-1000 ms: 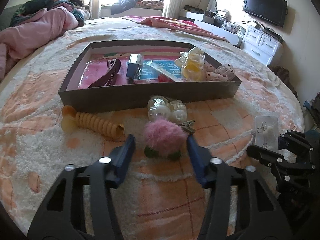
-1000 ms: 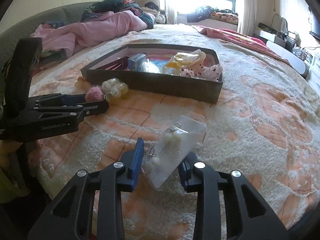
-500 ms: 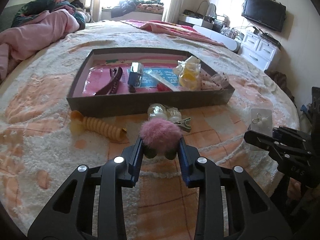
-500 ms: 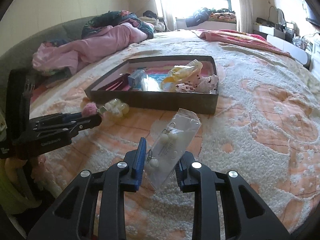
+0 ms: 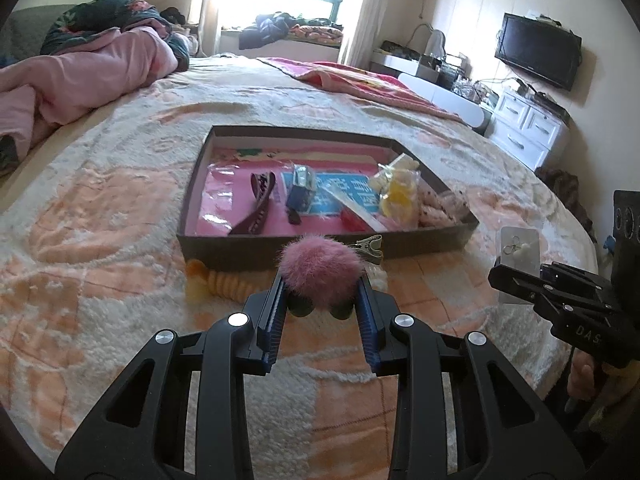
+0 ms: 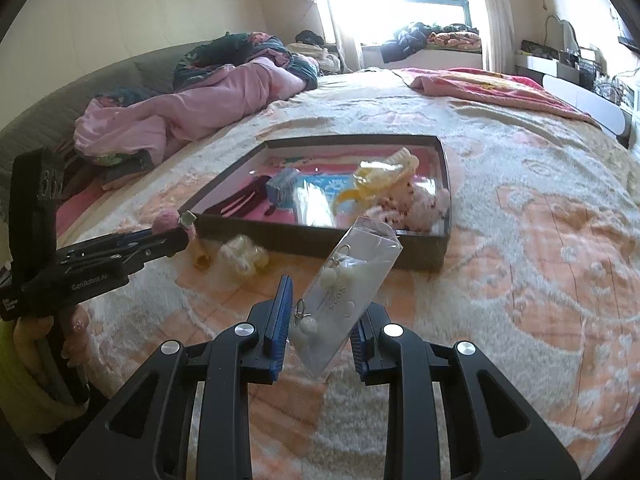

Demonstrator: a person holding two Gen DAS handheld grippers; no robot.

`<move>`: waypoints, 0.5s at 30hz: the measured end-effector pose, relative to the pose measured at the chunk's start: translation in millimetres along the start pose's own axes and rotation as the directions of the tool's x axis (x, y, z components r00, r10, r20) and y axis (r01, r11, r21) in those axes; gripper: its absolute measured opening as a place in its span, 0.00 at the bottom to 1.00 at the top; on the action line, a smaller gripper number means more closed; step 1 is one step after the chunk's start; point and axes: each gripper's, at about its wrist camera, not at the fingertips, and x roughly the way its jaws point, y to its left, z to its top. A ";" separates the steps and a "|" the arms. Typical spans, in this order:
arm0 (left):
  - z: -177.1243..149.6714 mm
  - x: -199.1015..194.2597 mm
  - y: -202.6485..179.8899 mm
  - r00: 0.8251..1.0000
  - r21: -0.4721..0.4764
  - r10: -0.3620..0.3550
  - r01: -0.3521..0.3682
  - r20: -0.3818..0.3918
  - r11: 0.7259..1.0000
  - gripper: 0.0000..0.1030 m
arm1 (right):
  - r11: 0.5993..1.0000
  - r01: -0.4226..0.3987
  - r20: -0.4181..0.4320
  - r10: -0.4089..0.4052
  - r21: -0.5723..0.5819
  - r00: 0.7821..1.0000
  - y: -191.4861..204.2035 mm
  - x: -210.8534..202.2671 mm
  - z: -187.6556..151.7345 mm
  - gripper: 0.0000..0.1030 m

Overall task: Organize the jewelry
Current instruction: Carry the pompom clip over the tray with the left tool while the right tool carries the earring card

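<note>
With the left gripper (image 5: 320, 300) clamped on the pink pompom clip (image 5: 320, 272) and the right gripper (image 6: 320, 320) pinching the earring packet (image 6: 348, 280), both lifted loads likely next need carrying forward into the box (image 5: 420, 240) just ahead.

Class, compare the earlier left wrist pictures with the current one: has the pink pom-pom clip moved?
Yes. The pink pom-pom clip lay on the blanket short of the box; now it is pinched in the left hand-held gripper, lifted, overlapping the box's front wall.
</note>
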 end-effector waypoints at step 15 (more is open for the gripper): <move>25.4 10.8 6.5 1.000 -0.016 0.010 -0.009 0.027 1.000 0.24 | 0.997 -0.027 0.017 0.029 -0.076 0.999 11.1 21.6 34.0 0.25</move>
